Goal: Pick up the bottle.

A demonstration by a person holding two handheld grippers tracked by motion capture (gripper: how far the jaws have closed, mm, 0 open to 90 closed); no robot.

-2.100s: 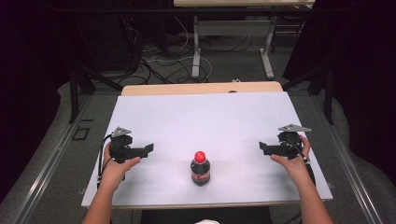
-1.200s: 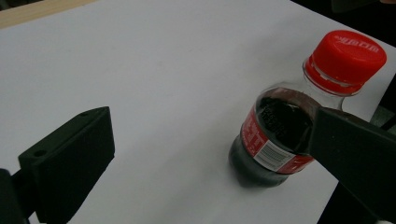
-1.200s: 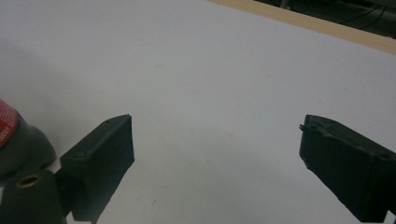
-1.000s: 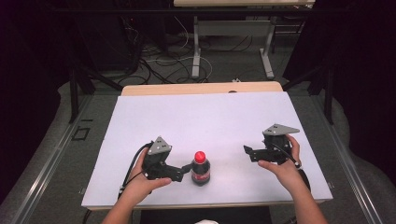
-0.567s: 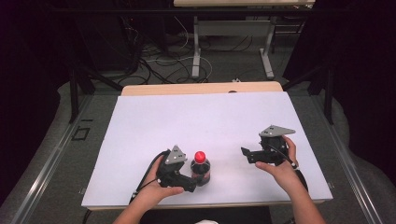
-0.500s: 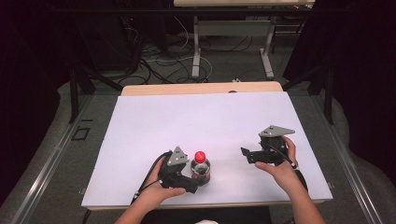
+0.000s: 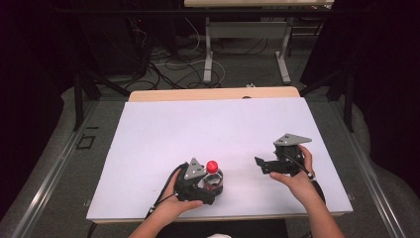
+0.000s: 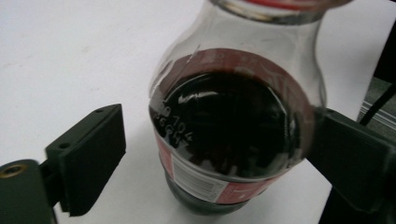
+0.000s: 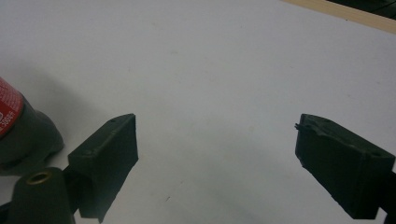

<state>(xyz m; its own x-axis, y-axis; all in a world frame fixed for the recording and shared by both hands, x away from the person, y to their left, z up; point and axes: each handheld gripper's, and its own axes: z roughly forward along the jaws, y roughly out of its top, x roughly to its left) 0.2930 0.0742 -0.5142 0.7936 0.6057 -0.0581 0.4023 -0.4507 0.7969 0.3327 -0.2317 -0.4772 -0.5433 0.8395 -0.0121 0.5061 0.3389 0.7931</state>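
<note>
Here, in the high view, a small bottle [image 7: 214, 179] of dark drink with a red cap [image 7: 212, 166] stands upright on the white tabletop [image 7: 198, 129], close to the edge nearest the person. The left tongs [image 7: 200, 186] are right at the bottle, on its left side, with a hand [image 7: 171, 201] behind them. The right tongs [image 7: 262, 166] are off to the right of the bottle, well apart from it, held in the other hand [image 7: 294, 176]. In the left gripper view, the bottle [image 8: 233, 121] sits between the two black jaws. The jaws are apart; the right one seems to touch the bottle's side, while the left one has a gap next to it, so the bottle is not squeezed yet. In the right gripper view, the jaws are wide apart with bare tabletop [image 9: 224, 70] between them, and the bottle's bottom [image 9: 23, 135] peeks in at the left edge. The bottle looks nearly full, so I think it will feel a bit heavy. Its clear plastic looks smooth and round, so it could slip or turn. I think the best place to hold is the wide middle by the label [image 8: 201, 179], not the thin neck.
</note>
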